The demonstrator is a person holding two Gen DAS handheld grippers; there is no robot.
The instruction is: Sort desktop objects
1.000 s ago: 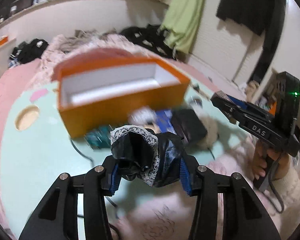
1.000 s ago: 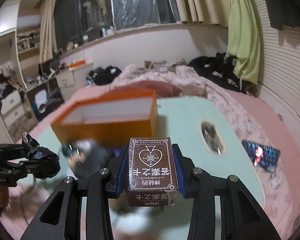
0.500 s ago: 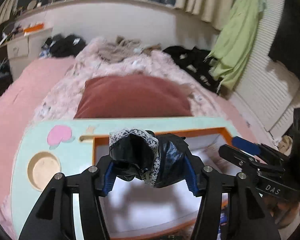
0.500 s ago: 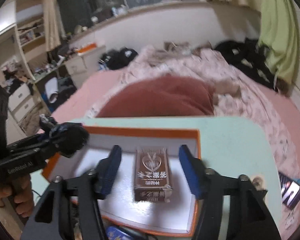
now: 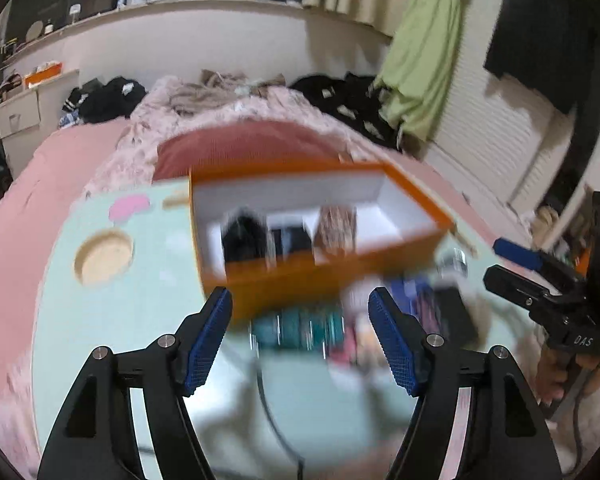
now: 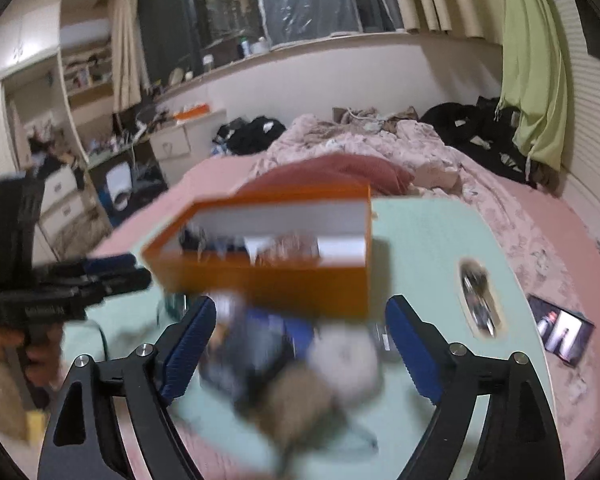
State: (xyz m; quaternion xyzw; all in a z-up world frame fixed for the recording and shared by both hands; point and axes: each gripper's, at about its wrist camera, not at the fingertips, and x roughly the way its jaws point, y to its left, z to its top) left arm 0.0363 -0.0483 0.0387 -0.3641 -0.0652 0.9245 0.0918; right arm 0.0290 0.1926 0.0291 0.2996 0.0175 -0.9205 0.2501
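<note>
Both views smeared by motion blur — fine detail unreadable across the lower centre.

Left gripper (image 5: 300,336): jaws just been opening, now standing wide, nothing between the blue pads (image 5: 206,344). Right gripper (image 6: 300,350): likewise just been opening, jaws wide and empty; seen also at right edge of the left view.

Orange box (image 5: 320,276), centre frame on the pale green lap table (image 5: 112,308): open top, white lining, long axis running left to right across the picture, slightly skewed in the left view. Inside, side by side along that axis: black lace-trimmed bundle (image 5: 244,236) at left, a dark item in the middle — not identifiable — and brown card box (image 5: 336,226) at right, apparently upright; facing unreadable.

Loose clutter (image 6: 276,356) in front of the box, lower centre: teal, blue, grey and brown shapes, individually indistinguishable. Cable (image 5: 276,412) trailing toward bottom edge, cut off. Hand (image 6: 4,344) on the left gripper's grip partly cropped at left edge.
</note>
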